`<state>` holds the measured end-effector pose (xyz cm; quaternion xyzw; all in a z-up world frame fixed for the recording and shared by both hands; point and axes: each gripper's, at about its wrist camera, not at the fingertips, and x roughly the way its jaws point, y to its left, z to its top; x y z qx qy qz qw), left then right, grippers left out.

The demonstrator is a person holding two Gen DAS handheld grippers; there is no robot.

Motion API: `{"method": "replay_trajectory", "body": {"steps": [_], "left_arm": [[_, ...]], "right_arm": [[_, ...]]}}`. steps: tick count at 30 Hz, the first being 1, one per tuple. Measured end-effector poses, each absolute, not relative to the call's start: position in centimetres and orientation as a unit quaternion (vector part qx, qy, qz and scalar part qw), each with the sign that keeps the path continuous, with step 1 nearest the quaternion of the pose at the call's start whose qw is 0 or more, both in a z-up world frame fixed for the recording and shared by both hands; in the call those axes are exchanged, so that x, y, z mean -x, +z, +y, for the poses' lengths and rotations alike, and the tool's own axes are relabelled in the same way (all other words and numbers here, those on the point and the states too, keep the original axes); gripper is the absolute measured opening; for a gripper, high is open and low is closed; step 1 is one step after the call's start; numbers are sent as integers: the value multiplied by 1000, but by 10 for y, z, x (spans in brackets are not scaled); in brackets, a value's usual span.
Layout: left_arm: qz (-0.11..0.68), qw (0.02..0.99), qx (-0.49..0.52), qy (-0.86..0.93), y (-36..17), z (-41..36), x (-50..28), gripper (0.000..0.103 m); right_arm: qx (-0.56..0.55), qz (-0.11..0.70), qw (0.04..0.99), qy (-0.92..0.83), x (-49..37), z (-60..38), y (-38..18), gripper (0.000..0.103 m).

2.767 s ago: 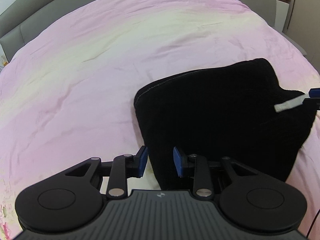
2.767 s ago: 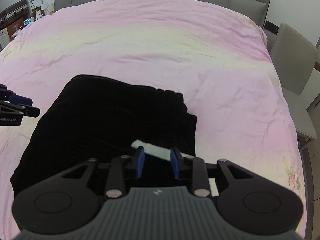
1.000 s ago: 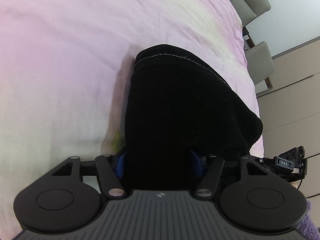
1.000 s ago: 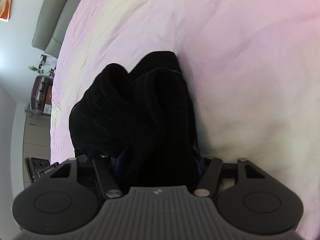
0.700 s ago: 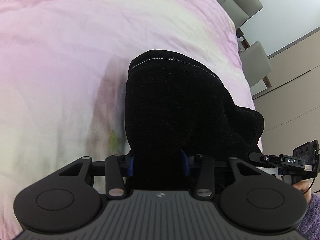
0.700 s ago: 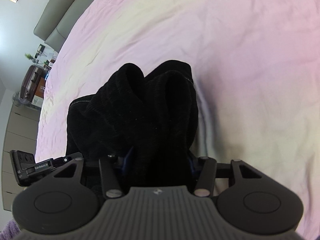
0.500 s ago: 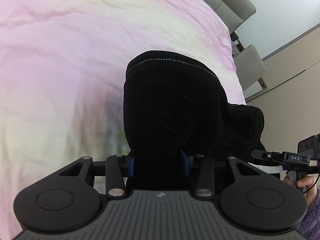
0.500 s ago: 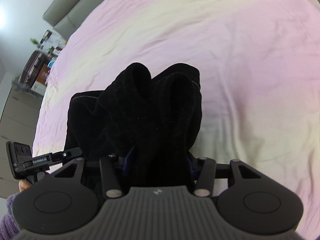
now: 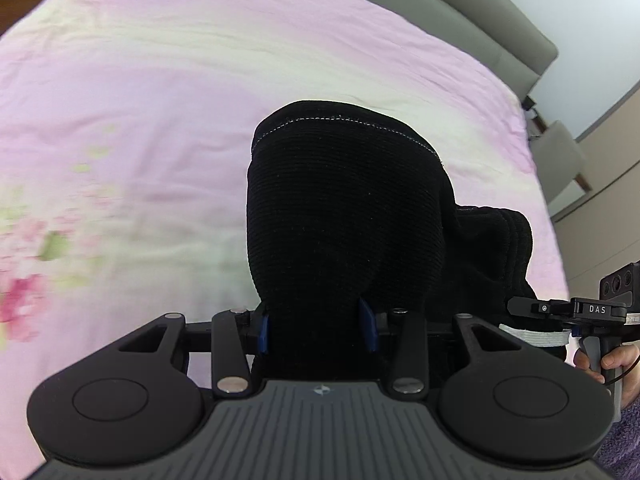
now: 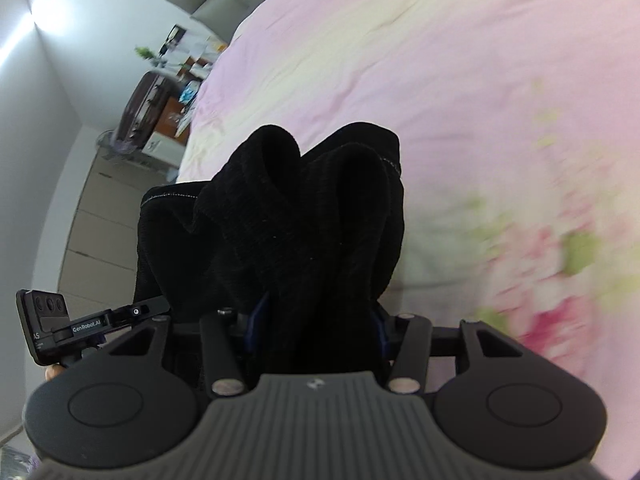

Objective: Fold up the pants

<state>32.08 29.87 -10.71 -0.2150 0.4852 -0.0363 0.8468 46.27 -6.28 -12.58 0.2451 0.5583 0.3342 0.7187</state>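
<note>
The black ribbed pants hang folded over, lifted off the pink bedspread. My left gripper is shut on a thick bunch of their near edge, blue pads pressed into the cloth on both sides. In the right wrist view the same pants bulge in thick folds, and my right gripper is shut on them too. Each gripper shows in the other's view: the right one at the far right with a white drawstring, the left one at the lower left.
The bed has a grey headboard and a floral print near its edge. A grey chair stands beside the bed. A dresser with clutter and a plant lies past the bed's other side. A hand holds the right gripper's handle.
Both grippers have closed on the pants' near edge and lifted them off the bed, sweeping across it; the floral print has come into view under the hanging cloth.
</note>
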Motion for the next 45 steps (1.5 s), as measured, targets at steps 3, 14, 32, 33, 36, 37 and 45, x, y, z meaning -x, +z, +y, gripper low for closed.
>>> {"method": "replay_trajectory", "body": {"steps": [3, 14, 32, 33, 36, 37, 45], "left_arm": [[497, 841, 213, -15, -117, 335, -307, 47], [535, 816, 218, -6, -199, 413, -296, 47], [461, 864, 71, 187, -181, 351, -251, 71], [455, 868, 56, 192, -172, 345, -248, 71], [434, 877, 19, 205, -141, 328, -235, 71], [426, 880, 5, 209, -129, 321, -230, 71], [354, 897, -97, 248, -39, 257, -167, 71]], "right_arm": [[-254, 569, 703, 342, -453, -13, -147, 47], [-241, 614, 688, 303, -429, 62, -210, 46], [-54, 518, 810, 271, -412, 71, -160, 74], [-51, 508, 814, 277, -409, 67, -148, 74], [-32, 469, 832, 293, -393, 62, -116, 74], [-25, 454, 839, 300, -386, 61, -105, 74], [33, 342, 867, 362, -299, 48, -23, 79]]}}
